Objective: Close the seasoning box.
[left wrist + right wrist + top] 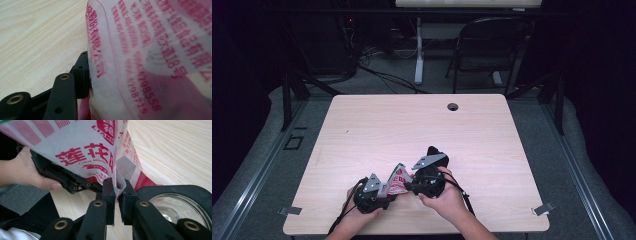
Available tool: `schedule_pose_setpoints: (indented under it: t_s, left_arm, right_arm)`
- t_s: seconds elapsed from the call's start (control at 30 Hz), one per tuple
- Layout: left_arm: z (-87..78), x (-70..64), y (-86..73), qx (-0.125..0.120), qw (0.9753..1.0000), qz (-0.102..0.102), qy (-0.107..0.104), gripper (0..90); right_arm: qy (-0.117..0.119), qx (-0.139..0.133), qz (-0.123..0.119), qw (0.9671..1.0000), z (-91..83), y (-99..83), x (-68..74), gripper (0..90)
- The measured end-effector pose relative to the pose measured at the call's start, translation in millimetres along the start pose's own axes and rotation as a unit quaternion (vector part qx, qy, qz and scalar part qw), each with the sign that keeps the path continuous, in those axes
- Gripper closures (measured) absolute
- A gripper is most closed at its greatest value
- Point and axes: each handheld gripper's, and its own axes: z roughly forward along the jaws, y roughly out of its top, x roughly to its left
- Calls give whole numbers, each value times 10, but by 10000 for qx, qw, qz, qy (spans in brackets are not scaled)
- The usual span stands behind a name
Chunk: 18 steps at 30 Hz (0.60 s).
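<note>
While holding the seasoning packet (398, 180) up just off the light wood table (412, 125) near its front edge, had the right gripper (117, 187) squeezed down narrow onto a thin folded flap of the film, jaws nearly together with the flap pinched between them. Had the left gripper (90, 75) on the opposite end, one pad pressed flat against the printed plastic; couldn't see the other jaw behind the packet (150, 62), so only judged it clamped on. Honestly looked a bit sketchy on the right side: gripping that little of the film could mean slipping off the moment both hands pulled apart. Pulling too hard or unevenly might also rip the packet (82, 147) open all at once and dump whatever's inside across the tabletop, or tear it crooked down the printing. Could also twist the film if the two grippers turned against each other. Spotted little else around: a cable hole (453, 106) far back in the table, a metal clip (543, 208) at the near right corner, and a folding chair (492, 45) out beyond the far edge. Saw nothing near enough to block either hand.
</note>
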Motion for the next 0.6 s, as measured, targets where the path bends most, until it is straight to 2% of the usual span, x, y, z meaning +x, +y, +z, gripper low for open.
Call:
schedule_pose_setpoints:
  t_s: [0.6]
  left_arm:
    - [-2, -26, 4, -30, 10000, 27, 85, 578]
  right_arm:
    - [37, 27, 13, 10000, -6, -1, -22, 835]
